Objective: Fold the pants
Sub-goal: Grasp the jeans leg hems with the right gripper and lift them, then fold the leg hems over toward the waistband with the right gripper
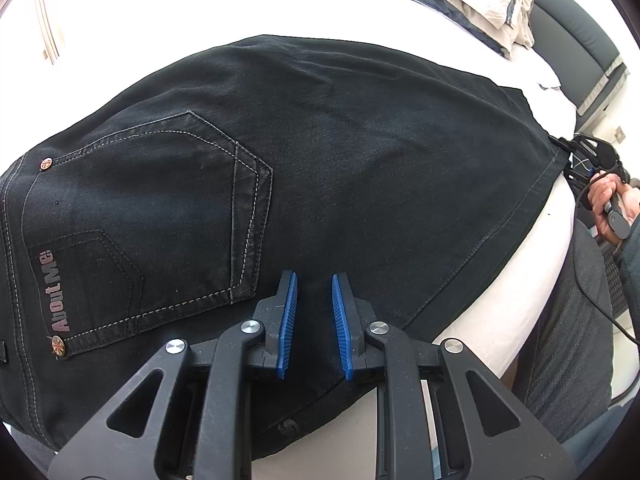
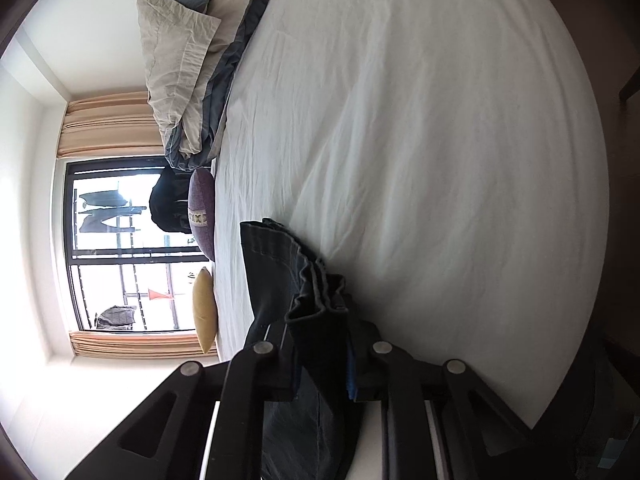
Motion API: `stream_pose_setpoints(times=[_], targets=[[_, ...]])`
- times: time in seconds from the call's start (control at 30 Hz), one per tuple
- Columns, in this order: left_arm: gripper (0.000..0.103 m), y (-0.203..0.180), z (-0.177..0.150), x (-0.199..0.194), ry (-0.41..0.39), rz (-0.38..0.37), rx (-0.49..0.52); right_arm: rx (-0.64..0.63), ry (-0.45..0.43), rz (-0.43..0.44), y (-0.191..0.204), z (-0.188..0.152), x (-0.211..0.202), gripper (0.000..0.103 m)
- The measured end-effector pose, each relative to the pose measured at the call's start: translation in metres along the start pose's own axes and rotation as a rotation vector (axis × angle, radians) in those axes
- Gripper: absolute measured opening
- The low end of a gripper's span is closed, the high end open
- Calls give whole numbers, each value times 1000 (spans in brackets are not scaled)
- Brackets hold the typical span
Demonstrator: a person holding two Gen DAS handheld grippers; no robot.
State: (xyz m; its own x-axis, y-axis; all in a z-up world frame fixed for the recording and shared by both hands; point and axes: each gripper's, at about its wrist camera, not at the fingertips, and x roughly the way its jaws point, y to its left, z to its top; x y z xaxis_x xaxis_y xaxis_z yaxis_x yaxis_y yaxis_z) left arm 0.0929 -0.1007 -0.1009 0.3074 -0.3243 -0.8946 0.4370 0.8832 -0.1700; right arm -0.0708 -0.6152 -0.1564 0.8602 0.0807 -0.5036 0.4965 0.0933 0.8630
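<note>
Black jeans point(image 1: 340, 160) lie flat across the white bed point(image 1: 320, 12), back pocket and "AboutMe" label at the left. My left gripper point(image 1: 314, 280) points down at their near edge, its blue pads point(image 1: 289, 312) a narrow gap apart with dark denim filling it. In the right wrist view my right gripper point(image 2: 320, 320) is shut on the bunched leg hems point(image 2: 280, 264), several layers of denim standing up between its fingers. In the left wrist view the right gripper point(image 1: 576, 152) sits at the far right corner of the jeans, held by a hand point(image 1: 608, 200).
Folded beige and grey bedding point(image 2: 184, 64) lies at the head of the bed. A purple cushion point(image 2: 202, 212) and a yellow one point(image 2: 204, 308) rest by the window point(image 2: 120, 248). The person's grey-clad legs point(image 1: 568, 340) stand against the bed's near edge. White sheet point(image 2: 420, 160) spreads beyond the hems.
</note>
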Motion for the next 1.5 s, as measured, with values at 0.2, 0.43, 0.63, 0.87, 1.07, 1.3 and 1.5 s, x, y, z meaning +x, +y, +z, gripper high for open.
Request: stream_pose_setpoints(times=[0.2, 0.43, 0.63, 0.87, 1.07, 1.3, 1.5], targets=[[18, 0, 3, 0, 11, 4, -10, -175, -57, -85, 38, -13, -3, 14], [18, 10, 8, 1, 27, -27, -61, -772, 40, -209, 146, -111, 28, 14], [18, 16, 13, -4, 25, -35, -79, -1388, 280, -385, 157, -256, 80, 13], [55, 19, 52, -13, -32, -235, -225, -1439, 284, -423, 141, -266, 92, 13], [76, 5, 103, 18, -47, -390, -258, -1504, 238, -423, 147, -282, 85, 13], [76, 14, 134, 53, 46, -572, -387, -1650, 189, -364, 167, -331, 64, 13], [80, 21, 138, 58, 80, -596, -419, -1725, 202, -354, 174, -370, 60, 13]])
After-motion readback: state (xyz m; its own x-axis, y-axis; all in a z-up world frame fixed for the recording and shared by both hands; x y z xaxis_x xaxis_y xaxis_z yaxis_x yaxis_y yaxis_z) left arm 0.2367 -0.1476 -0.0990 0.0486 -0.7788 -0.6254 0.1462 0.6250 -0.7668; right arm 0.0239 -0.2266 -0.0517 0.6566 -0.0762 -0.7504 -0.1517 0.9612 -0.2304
